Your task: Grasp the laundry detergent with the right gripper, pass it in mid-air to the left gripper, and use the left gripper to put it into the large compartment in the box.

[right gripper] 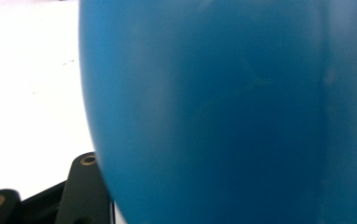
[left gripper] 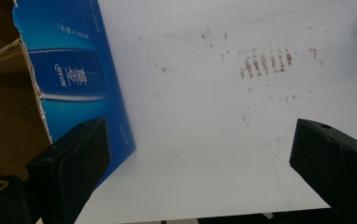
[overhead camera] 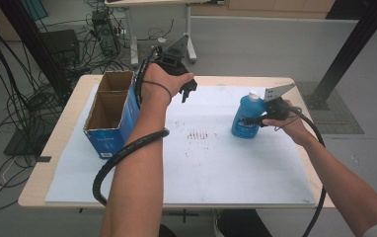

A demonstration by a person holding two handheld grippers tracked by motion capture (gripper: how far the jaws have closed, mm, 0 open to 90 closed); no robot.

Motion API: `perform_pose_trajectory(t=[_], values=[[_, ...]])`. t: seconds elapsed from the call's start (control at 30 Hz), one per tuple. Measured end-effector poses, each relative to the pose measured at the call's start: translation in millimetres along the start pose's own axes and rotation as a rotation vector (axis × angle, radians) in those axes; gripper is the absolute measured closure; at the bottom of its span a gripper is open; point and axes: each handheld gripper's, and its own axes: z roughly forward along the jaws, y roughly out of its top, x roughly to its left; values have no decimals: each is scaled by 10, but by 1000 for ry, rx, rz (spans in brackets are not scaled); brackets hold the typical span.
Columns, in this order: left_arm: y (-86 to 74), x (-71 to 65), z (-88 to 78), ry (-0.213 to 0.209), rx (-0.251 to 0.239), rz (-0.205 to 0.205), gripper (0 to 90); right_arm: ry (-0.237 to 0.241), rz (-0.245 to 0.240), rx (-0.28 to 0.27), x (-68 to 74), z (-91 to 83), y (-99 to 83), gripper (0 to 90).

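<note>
A blue bottle [overhead camera: 248, 118] with a white cap stands upright on the right part of the white mat [overhead camera: 201, 168]. My right gripper [overhead camera: 261, 119] comes at it from the right and is shut on its body. In the right gripper view the bottle's blue wall [right gripper: 232, 112] sits right against the camera. My left gripper [overhead camera: 188, 90] hangs in the air over the mat's far edge, beside the open blue cardboard box [overhead camera: 110, 116]. In the left gripper view the left gripper [left gripper: 200, 144] has its jaws wide apart over bare mat, with the box [left gripper: 69, 70] at the left.
Brown smudges [overhead camera: 201, 134] mark the middle of the mat. The wooden table [overhead camera: 53, 148] shows bare strips at its left and front. Tangled cables [overhead camera: 23, 98] lie on the floor to the left, another table's legs [overhead camera: 189, 34] stand behind, and a black post [overhead camera: 347, 54] rises at the right.
</note>
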Motion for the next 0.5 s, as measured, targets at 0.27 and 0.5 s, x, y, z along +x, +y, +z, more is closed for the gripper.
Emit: perform_pose_trajectory(t=[0.27, 0.5], values=[[2, 0, -9, -1, -2, 3, 58, 1, 3, 4, -1, 0, 4, 415], [-2, -1, -16, 1, -6, -3, 58, 7, 5, 5, -9, -1, 5, 419]])
